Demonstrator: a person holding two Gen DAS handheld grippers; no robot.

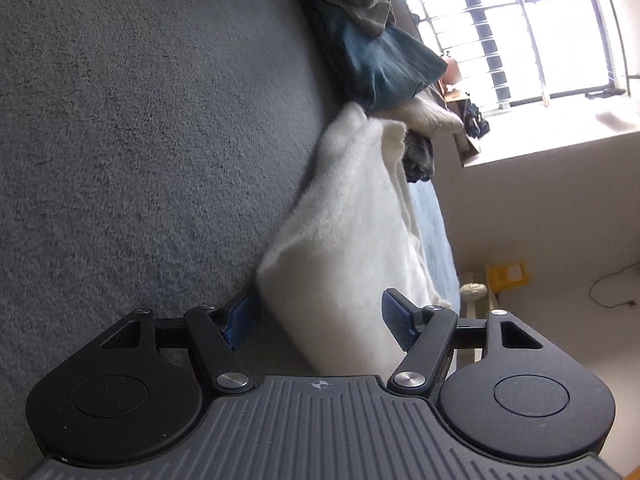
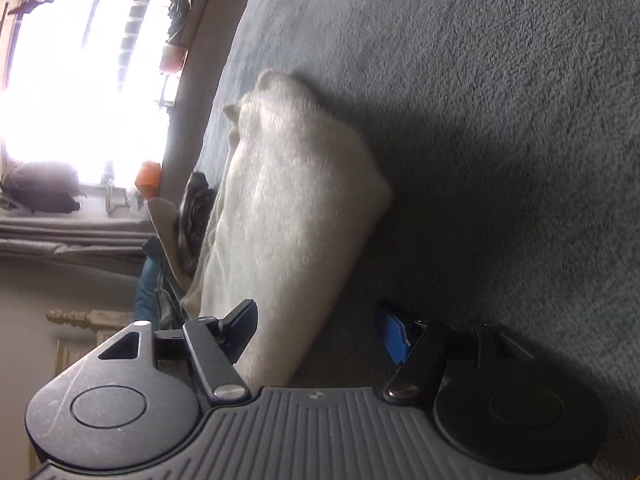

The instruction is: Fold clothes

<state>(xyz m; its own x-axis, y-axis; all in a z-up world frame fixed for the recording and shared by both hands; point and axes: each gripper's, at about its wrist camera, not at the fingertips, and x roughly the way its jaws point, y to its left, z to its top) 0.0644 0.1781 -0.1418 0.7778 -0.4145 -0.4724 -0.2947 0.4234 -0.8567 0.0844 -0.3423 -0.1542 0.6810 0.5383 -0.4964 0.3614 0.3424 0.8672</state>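
**Task status: white garment folded, pile remaining**

Left view. The left tongs point(image 1: 318, 322) stand spread, one blue pad on each side of the near end of the white garment point(image 1: 340, 248). Neither pad visibly presses the fabric; the jaws straddle it without pinching. The garment lies on the grey blanket point(image 1: 140, 140) of the bed as a narrow, layered bundle, with stacked edges showing along its right side. Beyond its far end sits a pile point(image 1: 372, 52) of other clothes: a blue item, a grey-green one, a cream one and a dark one. These look loose and crumpled, not folded.

Right view. The right tongs point(image 2: 316, 330) are also spread. The left pad sits against or just beside the near end of the white garment point(image 2: 288, 220); the right pad is clear of it, over the blanket point(image 2: 500, 120). Nothing is pinched. The garment shows the same compact, doubled shape, with the pile point(image 2: 192, 216) just beside it.

Assessment. The white garment already lies in a folded state, though whether a further fold is intended cannot be determined. Both tongs bracket its ends, which fits either a release after a fold or an approach to lift it. The pile indicates that further clothes are probably left to fold.
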